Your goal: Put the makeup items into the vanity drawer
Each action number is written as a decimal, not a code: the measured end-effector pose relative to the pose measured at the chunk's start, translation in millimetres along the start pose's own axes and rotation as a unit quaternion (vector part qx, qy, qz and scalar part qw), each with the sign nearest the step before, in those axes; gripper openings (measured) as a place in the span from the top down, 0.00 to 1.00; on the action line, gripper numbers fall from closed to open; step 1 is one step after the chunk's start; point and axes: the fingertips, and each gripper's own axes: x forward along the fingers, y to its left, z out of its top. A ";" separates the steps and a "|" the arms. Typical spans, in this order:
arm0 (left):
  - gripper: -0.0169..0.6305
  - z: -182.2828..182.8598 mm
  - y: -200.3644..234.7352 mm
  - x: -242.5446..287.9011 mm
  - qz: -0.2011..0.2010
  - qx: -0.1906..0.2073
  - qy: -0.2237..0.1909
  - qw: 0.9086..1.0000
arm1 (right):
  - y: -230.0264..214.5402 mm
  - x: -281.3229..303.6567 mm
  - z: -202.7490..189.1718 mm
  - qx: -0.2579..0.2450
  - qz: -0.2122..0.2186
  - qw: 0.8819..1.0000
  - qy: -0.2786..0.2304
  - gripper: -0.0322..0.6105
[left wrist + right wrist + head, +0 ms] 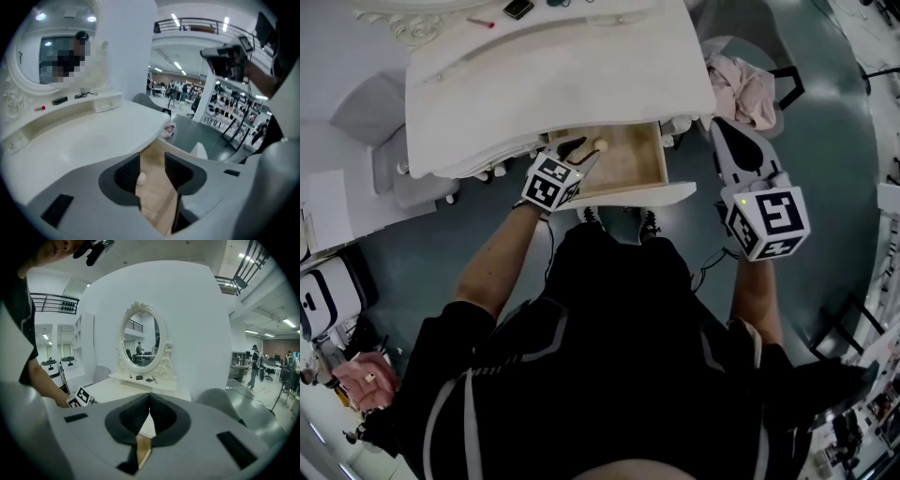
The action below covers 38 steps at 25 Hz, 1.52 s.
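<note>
A red stick and a black case lay on the back ledge of the vanity, well beyond the drawer and far from its open mouth. In the left gripper view the same stick and case sat under the oval mirror, with a thin dark tangle just beside them.

The left gripper hung over the drawer's left half, tilted down toward it. Its jaws stood wide apart and gripped nothing; between them only the wooden floor of the drawer showed. A small pale item lay inside the drawer near its left wall, close to the gripper's tips. In the left gripper view that item peeked out at the edge of the left pad, and whether it touched the pad could not be told.

The drawer was pulled out from under the vanity top, with its white front toward the person.

The right gripper was held off to the right of the drawer, clear of it. Its jaws met at the tips with nothing between them, and a sliver of the drawer's wood showed below.

A pink cloth lay further right of the drawer, past the vanity's corner.
</note>
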 end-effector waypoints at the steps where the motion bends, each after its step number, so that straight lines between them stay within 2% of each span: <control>1: 0.72 8.2 -2.3 -10.9 -0.007 -0.014 -0.018 1.000 | 1.6 -0.1 3.0 -0.001 0.005 1.000 -0.002 0.94; 5: 0.73 40.8 0.8 -54.8 0.007 -0.024 -0.078 0.997 | 5.6 4.4 17.9 -0.011 0.018 1.000 -0.017 0.94; 8: 0.73 64.5 -8.4 -82.1 -0.015 -0.038 -0.113 0.993 | 10.8 7.4 27.5 -0.011 0.024 0.999 -0.030 0.94; 10: 0.73 80.9 -13.1 -98.0 -0.016 -0.039 -0.135 0.990 | 14.4 7.8 35.3 -0.013 0.029 0.999 -0.035 0.94; 16: 0.73 124.2 -8.8 -146.6 0.044 -0.001 -0.174 0.984 | 14.2 15.8 61.3 -0.013 0.034 0.998 -0.052 0.94; 19: 0.79 139.6 -2.2 -170.0 0.077 -0.006 -0.201 0.976 | 13.9 17.2 69.6 -0.004 0.031 0.997 -0.067 0.94; 25: 0.81 170.1 19.2 -210.5 0.123 -0.045 -0.258 0.957 | 4.4 19.0 96.1 0.017 0.029 0.995 -0.096 0.94; 30: 0.81 179.1 19.3 -231.1 0.137 -0.079 -0.287 0.945 | -4.2 17.9 103.4 0.009 0.004 0.995 -0.100 0.94; 35: 0.85 191.1 21.7 -245.6 0.171 -0.028 -0.283 0.943 | 5.6 21.1 114.8 0.006 0.024 0.994 -0.105 0.94; 38: 0.89 197.4 22.5 -250.6 0.180 -0.016 -0.286 0.941 | 12.6 23.6 119.5 -0.008 0.034 0.994 -0.102 0.94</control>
